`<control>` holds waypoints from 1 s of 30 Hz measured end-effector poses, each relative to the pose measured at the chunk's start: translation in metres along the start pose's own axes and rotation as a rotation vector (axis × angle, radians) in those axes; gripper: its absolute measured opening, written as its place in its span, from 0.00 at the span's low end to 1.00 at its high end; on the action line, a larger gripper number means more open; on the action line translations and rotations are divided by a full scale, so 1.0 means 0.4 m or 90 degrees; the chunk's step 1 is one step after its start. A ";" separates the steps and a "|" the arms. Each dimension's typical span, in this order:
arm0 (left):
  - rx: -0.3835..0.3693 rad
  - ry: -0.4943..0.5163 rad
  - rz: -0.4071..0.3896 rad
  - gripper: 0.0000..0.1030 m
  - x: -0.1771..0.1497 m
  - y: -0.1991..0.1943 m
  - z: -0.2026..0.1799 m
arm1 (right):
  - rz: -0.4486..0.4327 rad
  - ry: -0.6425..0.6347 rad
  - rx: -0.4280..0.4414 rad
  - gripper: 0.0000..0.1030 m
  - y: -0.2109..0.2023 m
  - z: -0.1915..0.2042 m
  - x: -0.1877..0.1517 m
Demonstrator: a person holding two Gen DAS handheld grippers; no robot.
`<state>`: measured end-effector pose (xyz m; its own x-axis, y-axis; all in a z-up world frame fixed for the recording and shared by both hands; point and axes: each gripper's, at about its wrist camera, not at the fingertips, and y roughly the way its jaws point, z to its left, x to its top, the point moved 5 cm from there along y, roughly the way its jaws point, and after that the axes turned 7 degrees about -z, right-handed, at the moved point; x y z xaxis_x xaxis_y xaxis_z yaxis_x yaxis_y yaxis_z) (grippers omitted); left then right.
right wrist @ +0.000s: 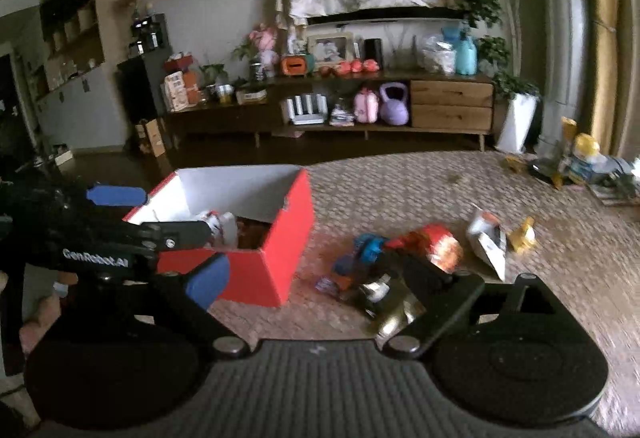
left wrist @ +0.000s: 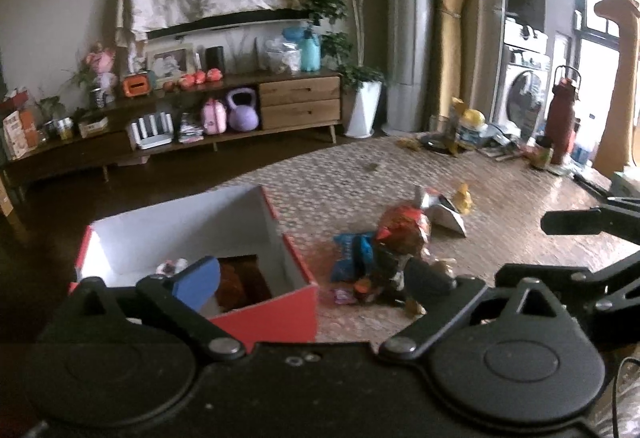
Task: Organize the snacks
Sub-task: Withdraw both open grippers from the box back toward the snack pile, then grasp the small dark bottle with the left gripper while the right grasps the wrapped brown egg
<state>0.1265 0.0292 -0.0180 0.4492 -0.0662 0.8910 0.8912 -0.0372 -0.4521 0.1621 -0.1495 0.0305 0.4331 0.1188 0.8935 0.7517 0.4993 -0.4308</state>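
Living-room clutter fills the background: a long TV cabinet (right wrist: 332,105) against the far wall, and nearer me a worktop (right wrist: 400,181) under a patterned cover.

Starting at the left, my left gripper (right wrist: 158,211) hangs over the red box (right wrist: 256,266), its fingers (right wrist: 116,195) spread wide with nothing between them. The box stands open, white inside, and I can make out a pale packet (left wrist: 172,266) and something brownish on its floor, so some snacks are already in.

Just right of the box lies the loose pile: a blue packet (right wrist: 370,250), a red-orange bag (right wrist: 440,246) and some small wrapped sweets (right wrist: 380,302), touching one another. Further right, a little apart, sit a white and red packet (right wrist: 488,238) and a small yellow item (right wrist: 522,234).

My right gripper (right wrist: 320,278) is low in front of the pile, fingers released and empty.

I judge the task is mid-way: one drop seems done and the next pick is due. That calls for bringing the right fingers down around one piece of the pile, probably the blue packet nearest the box, without dragging its neighbours along.
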 end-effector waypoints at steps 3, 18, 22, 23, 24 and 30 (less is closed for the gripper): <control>-0.021 -0.004 0.004 1.00 -0.009 0.012 -0.027 | 0.010 0.006 -0.018 0.92 -0.013 -0.042 -0.034; -0.019 0.003 0.066 1.00 -0.019 0.191 -0.131 | 0.046 0.050 -0.107 0.92 0.056 -0.235 -0.142; -0.018 -0.001 0.085 1.00 -0.019 0.251 -0.151 | 0.061 0.064 -0.113 0.92 0.103 -0.269 -0.165; -0.018 0.000 0.086 1.00 -0.019 0.259 -0.158 | 0.065 0.065 -0.112 0.92 0.114 -0.273 -0.171; -0.018 0.003 0.086 1.00 -0.020 0.268 -0.165 | 0.068 0.065 -0.112 0.92 0.126 -0.277 -0.175; -0.021 0.016 0.094 1.00 -0.046 0.319 -0.196 | 0.080 0.072 -0.104 0.92 0.195 -0.305 -0.197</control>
<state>0.2272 -0.0525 -0.0953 0.5737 -0.0977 0.8132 0.8124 -0.0585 -0.5802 0.2473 -0.2248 -0.0890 0.5745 0.0695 0.8156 0.7551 0.3395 -0.5608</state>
